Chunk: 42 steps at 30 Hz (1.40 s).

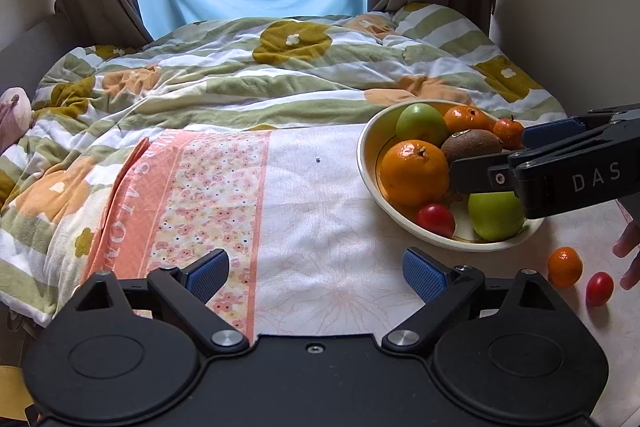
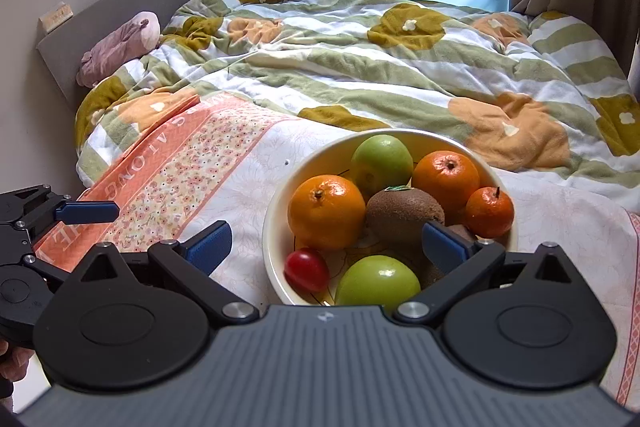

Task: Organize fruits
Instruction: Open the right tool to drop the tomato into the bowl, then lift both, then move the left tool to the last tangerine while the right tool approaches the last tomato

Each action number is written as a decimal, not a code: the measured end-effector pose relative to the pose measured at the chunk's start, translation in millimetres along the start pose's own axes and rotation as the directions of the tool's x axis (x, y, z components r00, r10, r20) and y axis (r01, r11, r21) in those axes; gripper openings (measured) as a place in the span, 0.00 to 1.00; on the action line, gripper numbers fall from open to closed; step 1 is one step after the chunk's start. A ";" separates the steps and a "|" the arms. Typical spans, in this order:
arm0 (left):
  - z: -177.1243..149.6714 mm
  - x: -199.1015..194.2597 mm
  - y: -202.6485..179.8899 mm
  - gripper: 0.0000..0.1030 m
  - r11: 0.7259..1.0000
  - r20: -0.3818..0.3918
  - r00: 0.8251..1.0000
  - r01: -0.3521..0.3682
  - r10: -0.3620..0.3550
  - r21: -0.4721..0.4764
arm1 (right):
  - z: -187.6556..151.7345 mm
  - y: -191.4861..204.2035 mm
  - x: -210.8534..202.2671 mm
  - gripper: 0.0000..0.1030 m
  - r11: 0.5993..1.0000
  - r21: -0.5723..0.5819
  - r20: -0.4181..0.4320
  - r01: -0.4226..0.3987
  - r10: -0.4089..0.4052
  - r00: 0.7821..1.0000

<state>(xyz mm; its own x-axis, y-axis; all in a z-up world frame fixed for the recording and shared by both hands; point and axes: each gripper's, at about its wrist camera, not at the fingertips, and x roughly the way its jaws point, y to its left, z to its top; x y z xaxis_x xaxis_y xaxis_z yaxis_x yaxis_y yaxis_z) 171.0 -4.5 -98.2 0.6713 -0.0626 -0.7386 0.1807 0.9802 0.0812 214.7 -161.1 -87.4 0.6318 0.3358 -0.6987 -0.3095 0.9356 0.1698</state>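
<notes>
right gripper (image 2: 327, 247): you're holding it spread wide over the bowl (image 2: 276, 211), gripping nothing.
left gripper (image 1: 316, 269): gaping, empty.
strays: mandarin (image 1: 565, 267) and cherry tomato (image 1: 599, 289) are lying near the bed's right edge.
risk: you're risking nudging them off that edge.

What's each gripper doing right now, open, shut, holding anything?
Left gripper: open, nothing between its fingers, over the cloth.
Right gripper: open, holding nothing, over the fruit bowl.
</notes>
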 end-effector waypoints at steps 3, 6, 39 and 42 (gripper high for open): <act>3.0 -9.6 -1.0 0.93 1.000 0.019 1.000 -0.008 0.008 -0.010 | 3.2 -2.0 -12.5 1.00 1.000 0.004 0.026 0.008 -0.008 1.000; 7.2 -21.4 -2.0 0.93 1.000 0.041 0.999 -0.016 0.016 -0.018 | 5.8 -5.0 -26.6 1.00 1.000 0.020 0.043 0.012 -0.013 0.999; -0.5 -71.6 -36.2 0.99 0.891 0.091 0.917 0.348 -0.388 0.291 | -111.7 0.3 -183.1 1.00 0.793 0.370 -0.011 0.484 -0.517 0.856; -6.2 -61.9 -46.7 0.98 0.874 0.062 0.909 0.376 -0.413 0.308 | -131.7 3.2 -177.9 1.00 0.789 0.369 -0.036 0.491 -0.516 0.856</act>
<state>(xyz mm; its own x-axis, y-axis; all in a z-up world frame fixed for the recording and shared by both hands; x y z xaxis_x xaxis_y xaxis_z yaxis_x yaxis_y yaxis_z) 116.6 -45.3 -60.4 0.5799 -0.4731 -0.6633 0.6316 0.7753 -0.0008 7.7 -232.2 -54.2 0.6747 -0.1992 -0.7107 0.3281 0.9435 0.0470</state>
